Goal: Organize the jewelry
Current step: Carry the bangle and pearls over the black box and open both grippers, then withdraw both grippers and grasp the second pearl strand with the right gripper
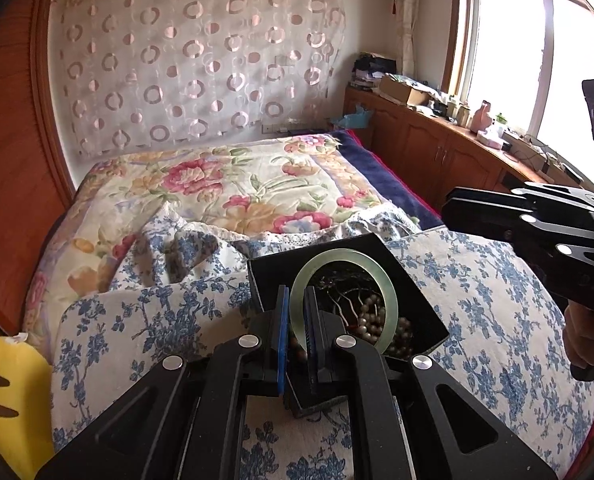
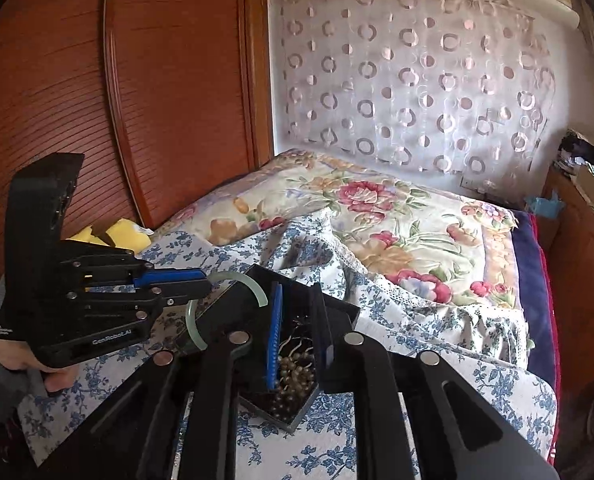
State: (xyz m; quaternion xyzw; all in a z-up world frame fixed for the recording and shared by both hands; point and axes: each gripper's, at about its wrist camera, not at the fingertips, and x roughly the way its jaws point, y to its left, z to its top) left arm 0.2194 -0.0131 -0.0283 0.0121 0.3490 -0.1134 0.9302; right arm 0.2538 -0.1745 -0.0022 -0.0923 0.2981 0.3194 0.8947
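Pinching the jade bangle (image 1: 343,298) over the black box (image 1: 411,280) rim, left hand-held gripper (image 1: 297,320).

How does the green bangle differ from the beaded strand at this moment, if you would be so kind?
The green bangle is one smooth, pale, rigid ring; the beaded strand is many small brownish beads, heaped loosely. The bangle is pinched in the left gripper; the beads lie loose inside the black box. Both are over that box.
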